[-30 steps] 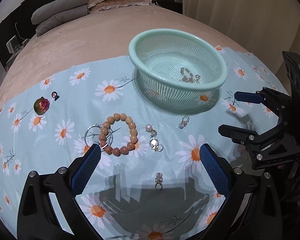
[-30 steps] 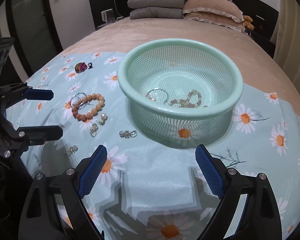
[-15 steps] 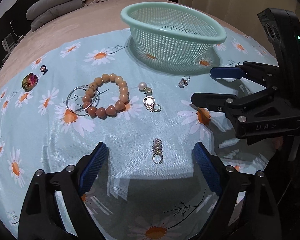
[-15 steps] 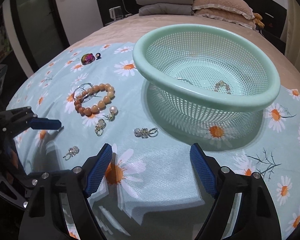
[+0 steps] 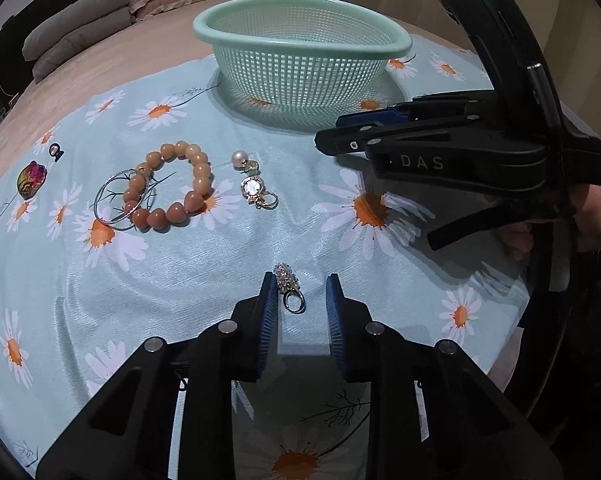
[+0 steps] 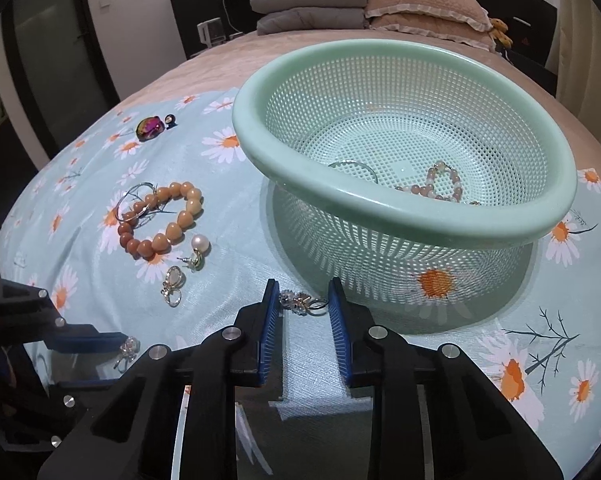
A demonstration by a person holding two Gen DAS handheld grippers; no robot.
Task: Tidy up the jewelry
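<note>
Basket contents (left view) hidden

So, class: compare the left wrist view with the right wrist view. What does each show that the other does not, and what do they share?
Only the left wrist view shows the left gripper head-on, open around a crystal ring, and the right gripper from the side.

Only the right wrist view shows the inside of the green basket, holding a pale bead bracelet, and the right gripper open around a crystal earring.

Both show the orange bead bracelet, pearl earring, iridescent brooch and daisy cloth.
</note>
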